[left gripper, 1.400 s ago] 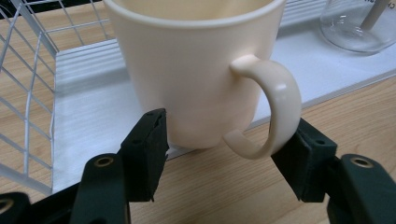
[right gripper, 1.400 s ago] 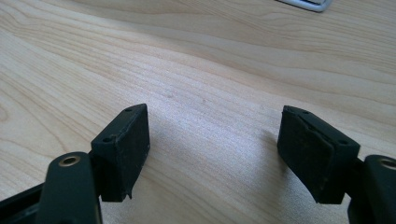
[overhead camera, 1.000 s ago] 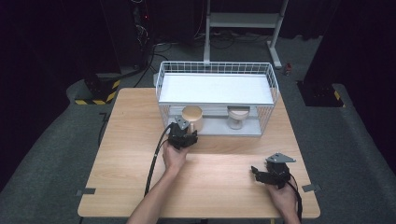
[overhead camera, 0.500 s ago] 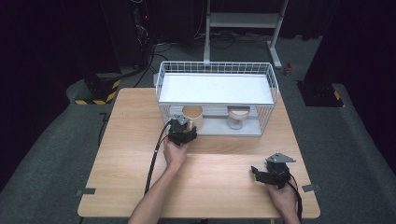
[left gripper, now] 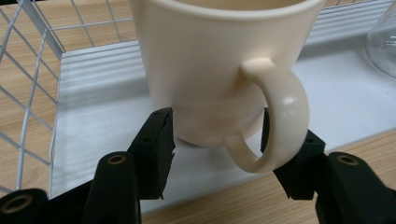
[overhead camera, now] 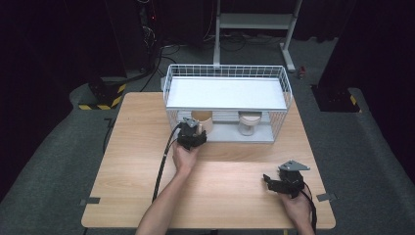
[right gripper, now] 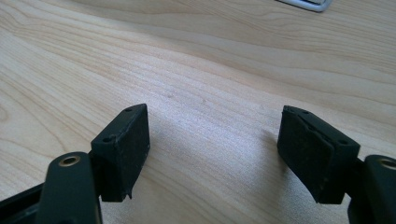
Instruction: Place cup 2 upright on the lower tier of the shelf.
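A cream mug [left gripper: 210,70] with its handle towards the camera stands on the lower shelf of a white wire rack [overhead camera: 169,93]. In the high view the mug [overhead camera: 202,119] is at the shelf's left end. My left gripper [left gripper: 215,126] has one pad on each side of the mug's base and presses on it, shut on the mug. From above, the left gripper [overhead camera: 195,128] reaches into the rack's open front. My right gripper [overhead camera: 267,180] rests near the table's front right, and its jaws [right gripper: 215,140] stand apart over bare wood with nothing between them.
A clear glass vessel [overhead camera: 249,122] stands on the same shelf to the right of the mug, with its edge [left gripper: 383,42] close by. The rack's white top shelf [overhead camera: 225,93] hangs over both. Wire walls [left gripper: 28,93] close the rack's left side.
My left gripper has edged forward to the mug and its jaws have closed on the base. The right gripper has stayed where it was.
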